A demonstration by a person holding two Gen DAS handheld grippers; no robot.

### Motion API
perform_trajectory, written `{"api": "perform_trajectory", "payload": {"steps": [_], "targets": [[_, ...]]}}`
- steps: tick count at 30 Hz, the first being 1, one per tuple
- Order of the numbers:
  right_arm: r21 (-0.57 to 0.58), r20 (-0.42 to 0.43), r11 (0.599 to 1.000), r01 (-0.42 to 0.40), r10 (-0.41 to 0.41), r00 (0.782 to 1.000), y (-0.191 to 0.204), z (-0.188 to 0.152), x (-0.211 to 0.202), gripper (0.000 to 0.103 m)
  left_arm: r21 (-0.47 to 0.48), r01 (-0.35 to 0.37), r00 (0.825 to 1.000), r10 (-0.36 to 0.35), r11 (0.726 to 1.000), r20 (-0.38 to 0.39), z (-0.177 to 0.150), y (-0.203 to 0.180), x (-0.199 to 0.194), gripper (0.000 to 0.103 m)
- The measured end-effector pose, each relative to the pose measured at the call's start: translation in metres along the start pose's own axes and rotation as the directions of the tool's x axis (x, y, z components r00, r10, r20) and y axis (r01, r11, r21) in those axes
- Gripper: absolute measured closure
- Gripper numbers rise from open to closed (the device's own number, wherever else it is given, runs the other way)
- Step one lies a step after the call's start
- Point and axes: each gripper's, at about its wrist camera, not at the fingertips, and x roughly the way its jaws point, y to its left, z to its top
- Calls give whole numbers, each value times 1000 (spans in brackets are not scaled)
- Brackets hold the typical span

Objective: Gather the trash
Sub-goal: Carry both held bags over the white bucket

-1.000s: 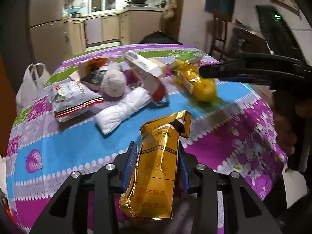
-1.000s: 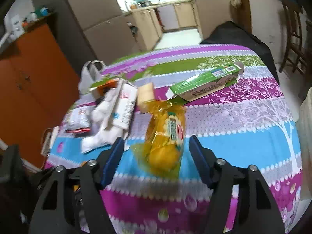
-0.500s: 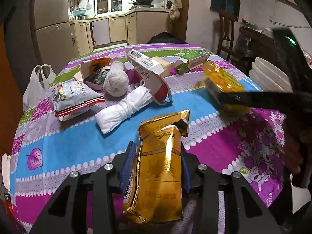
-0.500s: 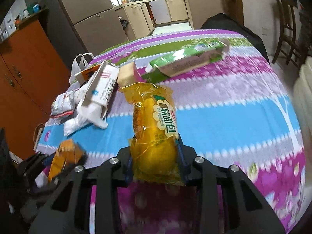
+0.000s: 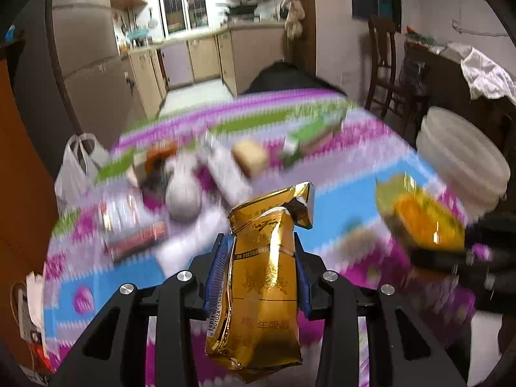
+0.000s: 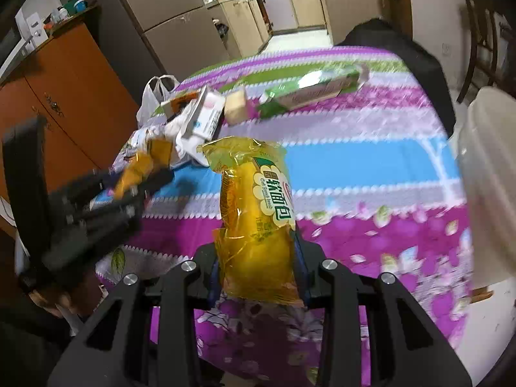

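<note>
Much of the left wrist view is motion-blurred: the litter across the middle of the surface point(image 5: 351, 193) smears into streaks, and only a green box point(image 6: 319, 88) at upper centre of the right view reads clearly. Left tongs point(image 5: 262, 277) clamp a crinkled gold foil pack point(image 5: 266, 290), torn open at its top, bottom edge cut off low in frame. Right tongs point(image 6: 258, 269) pinch a glossy yellow wrapper point(image 6: 258, 213), translucent plastic with green lettering, above the purple floral cloth point(image 6: 371, 235).

The yellow bread wrapper point(image 6: 258, 206) reads "软面包"; the gold cigarette pack point(image 5: 264, 287) seemingly reads "20 FILTER".
</note>
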Motion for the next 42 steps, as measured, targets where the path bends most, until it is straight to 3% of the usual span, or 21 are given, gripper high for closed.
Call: {"api": "perform_trajectory", "payload": {"steps": [7,14,27,42], "targets": [[-4,76,996,86,-85,993,-15,14,-44,69,18,-48,989,45,999,138,56,-18,-23,64],[17,179,993,116,-117,977,-20,31,-80,69,-4,-54,975,53,999,215,90,-29,-41,64],[0,232,991,134,-130,964,-26,45,-104,69,42,-59,967,46,997,249,107,-57,-53,64],[74,321,977,202,-215,922,-68,54,-152,69,137,-8,966,-27,991,256,135,-115,-38,63]]}}
